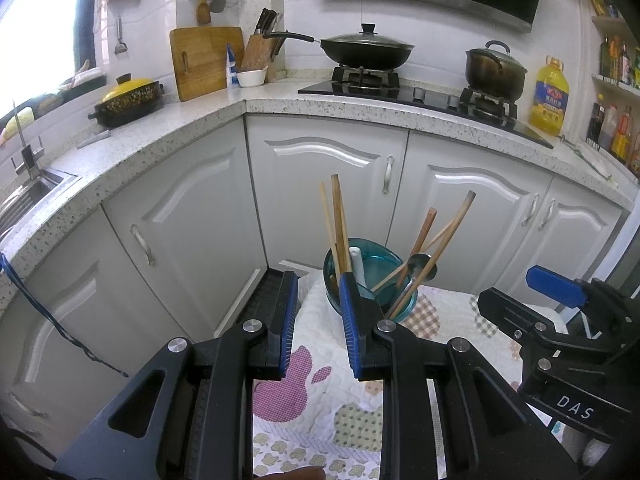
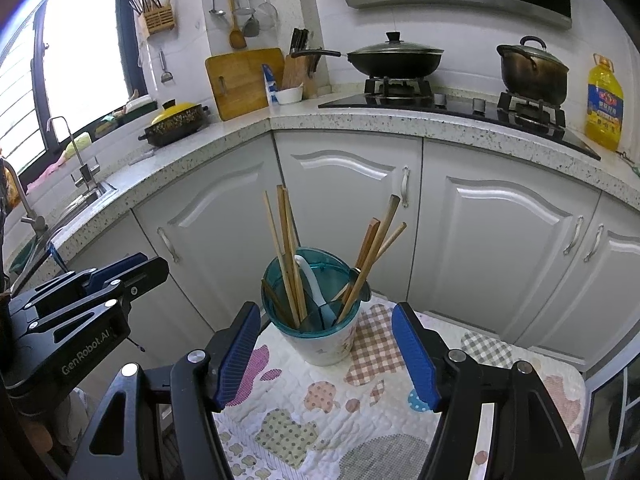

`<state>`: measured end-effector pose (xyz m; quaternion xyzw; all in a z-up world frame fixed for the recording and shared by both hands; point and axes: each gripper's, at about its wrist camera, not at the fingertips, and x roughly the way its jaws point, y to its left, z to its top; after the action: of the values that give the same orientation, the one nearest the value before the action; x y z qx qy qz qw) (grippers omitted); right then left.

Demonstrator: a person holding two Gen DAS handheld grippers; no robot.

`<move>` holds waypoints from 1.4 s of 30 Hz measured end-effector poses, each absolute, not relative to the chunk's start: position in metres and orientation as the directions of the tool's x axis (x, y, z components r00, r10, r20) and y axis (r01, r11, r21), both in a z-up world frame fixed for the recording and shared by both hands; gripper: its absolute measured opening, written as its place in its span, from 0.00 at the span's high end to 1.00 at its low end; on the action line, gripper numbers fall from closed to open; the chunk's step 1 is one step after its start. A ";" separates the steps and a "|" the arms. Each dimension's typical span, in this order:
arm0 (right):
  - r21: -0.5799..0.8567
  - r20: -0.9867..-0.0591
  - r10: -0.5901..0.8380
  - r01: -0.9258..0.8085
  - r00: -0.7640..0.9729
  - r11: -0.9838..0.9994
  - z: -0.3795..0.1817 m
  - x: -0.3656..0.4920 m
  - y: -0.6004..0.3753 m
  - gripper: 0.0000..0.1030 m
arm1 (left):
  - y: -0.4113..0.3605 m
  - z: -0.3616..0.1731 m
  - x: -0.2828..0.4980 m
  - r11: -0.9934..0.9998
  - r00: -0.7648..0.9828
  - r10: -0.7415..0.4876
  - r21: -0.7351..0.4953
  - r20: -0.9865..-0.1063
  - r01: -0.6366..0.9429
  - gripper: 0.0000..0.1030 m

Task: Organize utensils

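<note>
A utensil holder [image 2: 320, 336] with a teal rim and white body stands on a patterned quilted cloth [image 2: 320, 408]. It holds several wooden chopsticks [image 2: 286, 248], a white spoon [image 2: 316, 284] and a metal spoon [image 1: 420, 266]. My right gripper [image 2: 324, 356] is open and empty, its fingers on either side of the holder, just in front of it. My left gripper [image 1: 318, 320] is open and empty, to the left of the holder [image 1: 368, 280]. Each gripper also shows in the other's view: the right one [image 1: 556, 308] and the left one [image 2: 100, 280].
White cabinet doors [image 2: 348, 208] stand behind the small clothed table. Above them runs a speckled counter [image 2: 240, 128] with a sink [image 2: 80, 200], a yellow-lidded pot [image 2: 176, 120], a cutting board, a knife block, a wok [image 2: 394, 58], a pot and an oil bottle [image 2: 604, 104].
</note>
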<state>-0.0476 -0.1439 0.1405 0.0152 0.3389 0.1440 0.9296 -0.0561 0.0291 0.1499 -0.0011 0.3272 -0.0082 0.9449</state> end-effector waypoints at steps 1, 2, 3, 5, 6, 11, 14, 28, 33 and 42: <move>0.125 -0.627 0.278 -0.258 0.727 0.958 0.140 -0.047 -0.144 0.36 | 0.029 0.150 -0.056 1.000 0.785 -0.016 -0.007 -0.619 0.014 0.80; 0.126 -0.629 0.279 -0.260 0.726 0.958 0.139 -0.047 -0.143 0.36 | 0.028 0.149 -0.055 1.000 0.785 -0.016 -0.007 -0.619 0.015 0.80; 0.125 -0.630 0.280 -0.261 0.725 0.957 0.139 -0.047 -0.143 0.36 | 0.028 0.149 -0.055 1.000 0.785 -0.015 -0.006 -0.620 0.014 0.80; 0.123 -0.632 0.280 -0.263 0.723 0.957 0.138 -0.046 -0.143 0.36 | 0.027 0.148 -0.055 1.000 0.785 -0.013 -0.005 -0.620 0.013 0.80; 0.124 -0.633 0.281 -0.264 0.722 0.957 0.138 -0.045 -0.143 0.36 | 0.027 0.148 -0.055 1.000 0.785 -0.013 -0.004 -0.619 0.013 0.80; 0.125 -0.636 0.281 -0.264 0.718 0.956 0.136 -0.045 -0.142 0.36 | 0.030 0.145 -0.053 1.000 0.785 -0.010 -0.004 -0.619 0.010 0.80; 0.125 -0.640 0.280 -0.262 0.716 0.957 0.135 -0.044 -0.142 0.35 | 0.030 0.145 -0.053 1.000 0.785 -0.010 -0.002 -0.619 0.011 0.80; 0.114 -0.655 0.270 -0.262 0.706 0.958 0.130 -0.044 -0.141 0.35 | 0.035 0.142 -0.051 1.000 0.784 -0.011 -0.005 -0.621 0.010 0.80; 0.113 -0.656 0.271 -0.263 0.704 0.958 0.130 -0.043 -0.141 0.34 | 0.036 0.140 -0.051 1.000 0.784 -0.009 0.001 -0.620 0.012 0.80; 0.112 -0.664 0.269 -0.263 0.698 0.958 0.127 -0.044 -0.140 0.34 | 0.036 0.140 -0.051 1.000 0.784 -0.009 -0.001 -0.621 0.011 0.80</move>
<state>-0.0442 -0.1397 0.1271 0.0041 0.3610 0.1446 0.9213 -0.0511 0.0358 0.1405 0.0013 0.3290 -0.0051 0.9443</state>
